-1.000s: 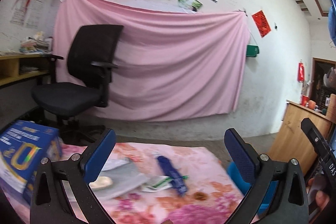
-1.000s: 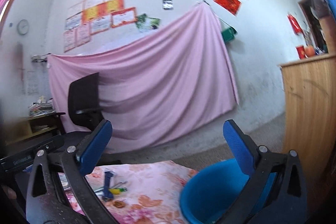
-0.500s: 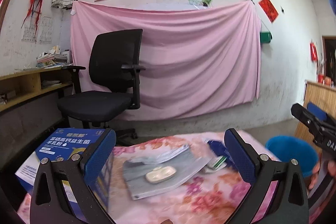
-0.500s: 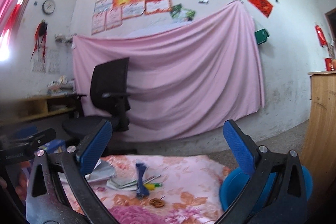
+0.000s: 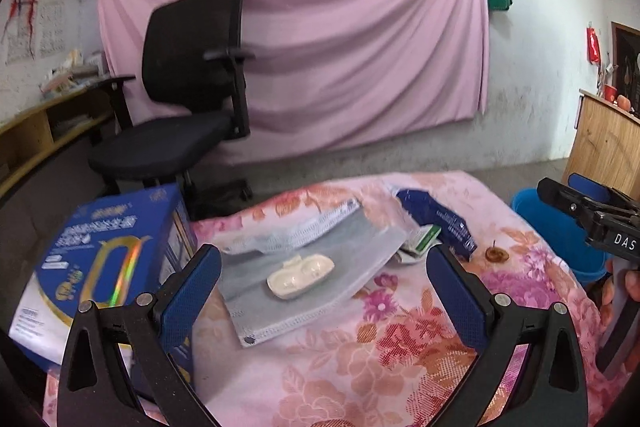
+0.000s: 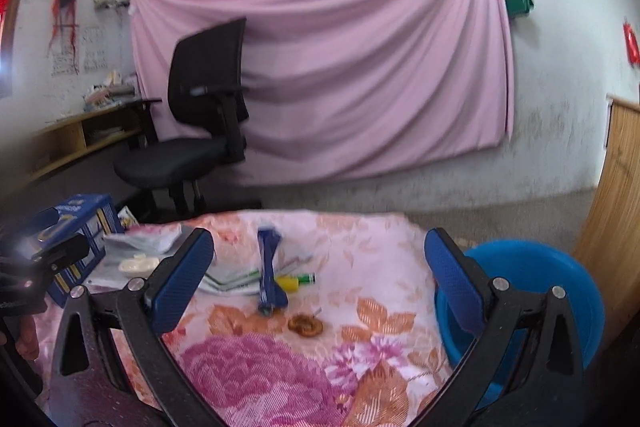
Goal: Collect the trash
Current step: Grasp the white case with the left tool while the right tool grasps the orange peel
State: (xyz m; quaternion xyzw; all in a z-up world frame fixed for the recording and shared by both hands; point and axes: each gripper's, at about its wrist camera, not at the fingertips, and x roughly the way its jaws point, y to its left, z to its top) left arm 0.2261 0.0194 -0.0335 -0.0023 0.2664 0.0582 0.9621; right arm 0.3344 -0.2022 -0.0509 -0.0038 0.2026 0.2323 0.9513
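Observation:
A table with a pink floral cloth (image 5: 360,367) holds the trash. A crumpled blue wrapper (image 5: 436,215) (image 6: 269,267), a small brown round scrap (image 5: 497,254) (image 6: 306,325), a yellow and green tube (image 6: 296,281) and a white and green packet (image 5: 420,241) lie near the middle. A blue bin (image 6: 528,295) (image 5: 560,227) stands off the table's right side. My left gripper (image 5: 322,301) is open and empty above a grey zip pouch (image 5: 312,279). My right gripper (image 6: 318,287) is open and empty, short of the wrapper.
A cream plastic tray (image 5: 300,273) lies on the pouch. A blue printed box (image 5: 104,263) stands at the table's left. A black office chair (image 5: 188,99) stands behind the table before a pink hung cloth. A wooden cabinet (image 5: 604,143) is at the right.
Both grippers have tilted down and come closer to the table, so the pouch, wrapper and bin look larger. Both stay open and empty.

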